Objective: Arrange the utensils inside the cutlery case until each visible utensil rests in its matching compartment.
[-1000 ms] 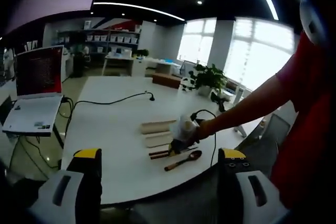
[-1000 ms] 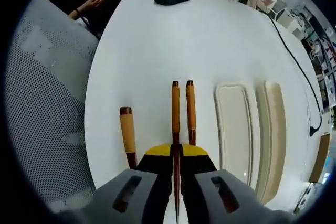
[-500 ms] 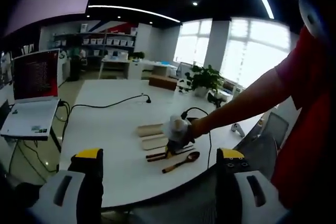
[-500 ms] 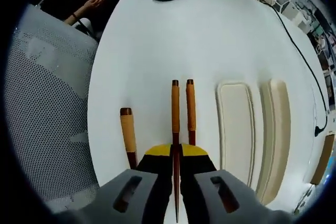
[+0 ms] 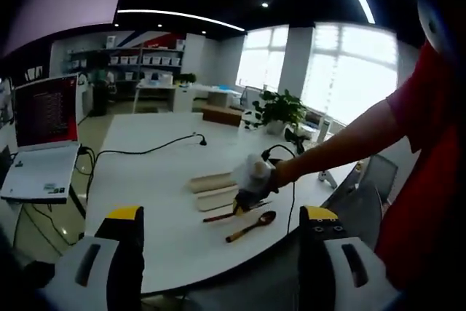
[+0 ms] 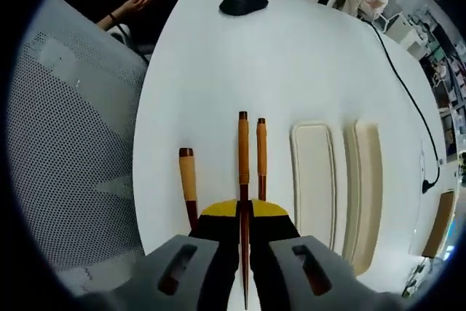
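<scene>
Office space with shelves, bright windows and a potted plant (image 5: pixel 285 109) frames the left gripper view, where a white tabletop (image 5: pixel 145 202) carries the cutlery case (image 5: pixel 215 189), a laptop (image 5: pixel 40 140) off to one side and a spoon (image 5: pixel 251 225) lying near the case. The left claw (image 5: pixel 218 253) hangs well back from all this, its jaws wide apart and holding nothing, while the person's arm reaches out with the right claw (image 5: pixel 251 183) over the utensils. In the right gripper view, the right claw (image 6: pixel 244 218) is clamped on one chopstick (image 6: pixel 243 172); the case's two trays (image 6: pixel 313 180) lie just beside. Compared with a second ago, that chopstick now sits higher than its twin (image 6: pixel 261 154) and the spoon handle (image 6: pixel 188 180), which look smaller: it has been lifted, so carrying it to a compartment seems the step in hand.
</scene>
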